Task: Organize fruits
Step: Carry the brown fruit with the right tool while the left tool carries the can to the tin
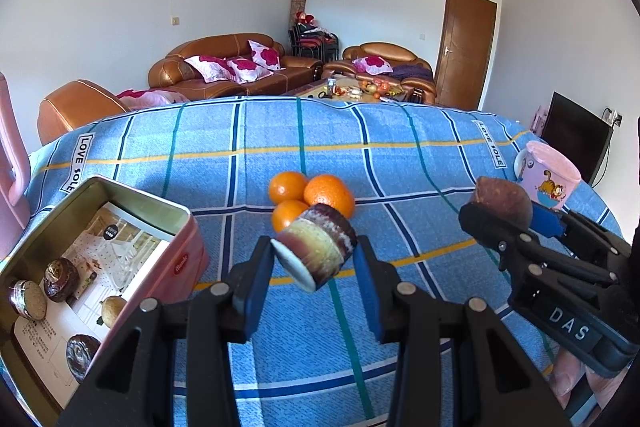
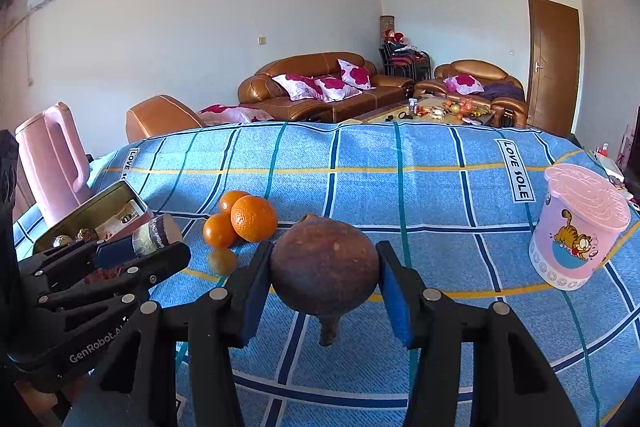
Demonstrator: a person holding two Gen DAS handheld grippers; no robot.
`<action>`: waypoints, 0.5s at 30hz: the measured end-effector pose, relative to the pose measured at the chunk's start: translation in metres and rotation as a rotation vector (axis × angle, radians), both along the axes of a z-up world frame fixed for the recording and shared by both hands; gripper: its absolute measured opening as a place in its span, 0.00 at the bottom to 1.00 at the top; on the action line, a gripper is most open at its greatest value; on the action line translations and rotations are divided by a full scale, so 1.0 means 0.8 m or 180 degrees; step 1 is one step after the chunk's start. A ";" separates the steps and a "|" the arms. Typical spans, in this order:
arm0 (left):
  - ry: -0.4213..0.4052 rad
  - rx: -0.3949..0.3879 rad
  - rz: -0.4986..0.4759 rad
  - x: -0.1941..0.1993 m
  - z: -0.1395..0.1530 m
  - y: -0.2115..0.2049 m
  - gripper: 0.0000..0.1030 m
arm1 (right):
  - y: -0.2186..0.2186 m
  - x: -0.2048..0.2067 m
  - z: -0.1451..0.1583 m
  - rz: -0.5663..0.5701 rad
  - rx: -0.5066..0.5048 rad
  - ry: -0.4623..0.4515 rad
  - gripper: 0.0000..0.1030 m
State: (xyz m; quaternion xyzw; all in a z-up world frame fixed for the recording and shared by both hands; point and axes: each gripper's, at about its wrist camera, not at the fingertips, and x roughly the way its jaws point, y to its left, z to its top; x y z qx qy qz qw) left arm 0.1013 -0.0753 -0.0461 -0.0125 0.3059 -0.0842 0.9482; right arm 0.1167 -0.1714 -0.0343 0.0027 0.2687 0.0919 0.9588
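My left gripper [image 1: 316, 255] is shut on a short brown-and-yellow sugarcane piece [image 1: 316, 251], held above the cloth right of the pink tin [image 1: 180, 227]; it also shows in the right wrist view [image 2: 156, 231]. My right gripper [image 2: 324, 267] is shut on a round brown fruit [image 2: 324, 263] with a stalk, also seen in the left wrist view [image 1: 502, 201]. Three oranges [image 1: 312, 197] lie together on the cloth beyond the left gripper. The tin holds several brown fruits [image 1: 60, 279].
A blue checked cloth [image 1: 400, 155] covers the table. A pink cartoon cup [image 2: 576, 227] stands at the right. A pink jug [image 2: 52, 159] stands at the far left behind the tin. A small yellowish fruit [image 2: 222, 261] lies by the oranges. Sofas stand beyond.
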 end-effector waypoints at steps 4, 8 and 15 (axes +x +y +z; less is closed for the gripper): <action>-0.0041 0.0017 0.0005 -0.003 0.002 -0.001 0.41 | 0.000 -0.004 0.001 -0.0002 -0.0002 -0.0058 0.52; -0.0097 0.0048 0.0011 -0.006 0.003 -0.001 0.41 | 0.002 -0.009 0.003 0.0003 -0.0026 -0.0122 0.52; -0.0207 0.0110 0.0010 -0.013 0.008 -0.005 0.41 | 0.005 -0.016 0.007 0.0007 -0.0064 -0.0226 0.52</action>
